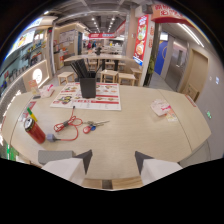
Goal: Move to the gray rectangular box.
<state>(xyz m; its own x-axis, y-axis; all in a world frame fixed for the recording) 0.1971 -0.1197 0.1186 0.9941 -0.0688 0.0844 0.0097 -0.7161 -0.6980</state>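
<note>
Hovering over the table (pixel 150 135), claw (pixel 113 160) w/ fingers apart; gray box (pixel 52 156) just beside its left finger.

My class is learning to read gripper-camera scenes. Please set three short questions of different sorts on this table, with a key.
1. True or false: the fingers are shut on the black holder.
2. Which lies nearest the red bottle? A) red cable B) menu sheet C) napkin packet
3. Fill in: the gray flat box lies on the table just beside one ____.

Key: 1. False; they stand open with nothing between them, and the holder is far beyond them. 2. A. 3. finger.
</note>
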